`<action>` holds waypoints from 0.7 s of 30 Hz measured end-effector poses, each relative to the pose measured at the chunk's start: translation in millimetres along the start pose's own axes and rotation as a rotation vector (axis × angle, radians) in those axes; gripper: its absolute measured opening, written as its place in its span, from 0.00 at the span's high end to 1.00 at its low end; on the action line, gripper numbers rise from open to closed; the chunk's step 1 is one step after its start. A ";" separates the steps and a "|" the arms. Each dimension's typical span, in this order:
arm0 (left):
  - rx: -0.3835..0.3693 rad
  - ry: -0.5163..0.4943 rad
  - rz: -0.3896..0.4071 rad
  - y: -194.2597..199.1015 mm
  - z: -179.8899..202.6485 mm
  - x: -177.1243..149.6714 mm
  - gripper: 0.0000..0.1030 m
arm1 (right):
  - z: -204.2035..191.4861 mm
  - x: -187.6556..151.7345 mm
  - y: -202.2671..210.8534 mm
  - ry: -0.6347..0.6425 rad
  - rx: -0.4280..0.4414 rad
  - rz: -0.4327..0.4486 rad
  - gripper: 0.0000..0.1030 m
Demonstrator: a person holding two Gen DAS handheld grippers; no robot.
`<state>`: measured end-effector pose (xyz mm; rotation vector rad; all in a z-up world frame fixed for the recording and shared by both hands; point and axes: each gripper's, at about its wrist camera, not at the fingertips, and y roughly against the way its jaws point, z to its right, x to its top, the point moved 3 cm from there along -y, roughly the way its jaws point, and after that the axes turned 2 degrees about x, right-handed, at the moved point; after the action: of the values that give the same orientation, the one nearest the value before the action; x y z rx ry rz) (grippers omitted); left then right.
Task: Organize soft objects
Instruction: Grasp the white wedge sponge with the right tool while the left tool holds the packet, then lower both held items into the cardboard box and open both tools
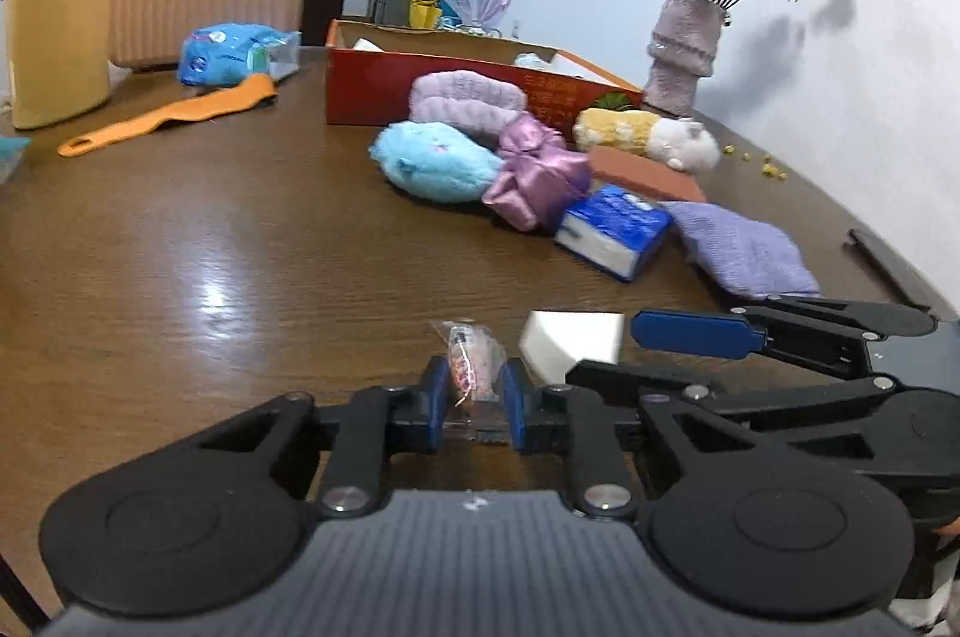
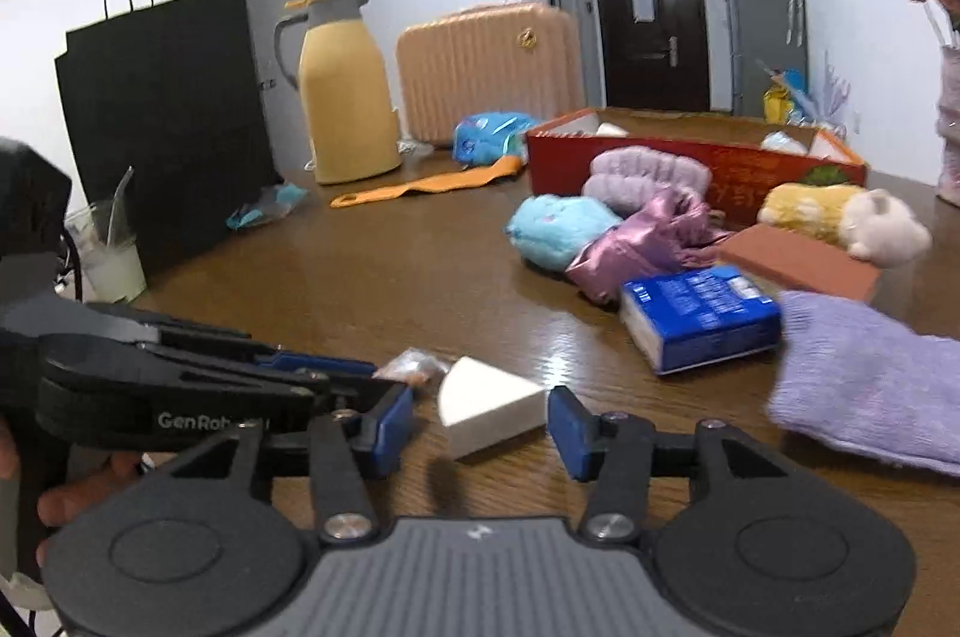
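My left gripper is shut on a small clear packet with something pink inside, low over the wooden table. A white wedge sponge lies on the table between the blue pads of my right gripper, which stands open; a gap shows on the sponge's left side. Further back lie a light blue plush, a lilac fluffy band, a pink satin cloth, a yellow and white plush, a blue tissue pack and a purple knit cloth. Behind them stands a red box.
A brown block lies among the soft things. A yellow jug, a peach suitcase, an orange strip and a blue packet sit at the back. A black paper bag and a cup stand left, a vase right.
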<state>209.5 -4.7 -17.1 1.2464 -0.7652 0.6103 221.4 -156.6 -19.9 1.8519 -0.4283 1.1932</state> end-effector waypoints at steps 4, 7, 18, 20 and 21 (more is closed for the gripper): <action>0.018 0.024 0.018 2.8 -17.3 6.2 0.81 | -5.4 0.6 -16.6 0.018 -0.051 -0.036 0.50; 0.002 0.039 0.052 5.9 -25.1 18.3 0.81 | -4.5 5.6 -23.5 0.006 -0.047 -0.036 0.65; -0.103 -0.018 0.191 -56.0 -31.9 170.9 0.81 | 70.3 117.9 -18.4 0.062 -0.054 0.144 0.68; -0.095 -0.049 0.167 -98.5 -32.6 221.9 0.81 | 103.4 160.7 -39.2 0.087 -0.071 0.128 0.67; -0.066 -0.062 0.154 -126.0 -32.0 248.2 0.81 | 122.6 183.1 -55.3 0.083 -0.077 0.122 0.67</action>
<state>464.4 -1.6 99.3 1.1569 -0.9322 0.6683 415.8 -195.4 91.1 1.7245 -0.5396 1.3129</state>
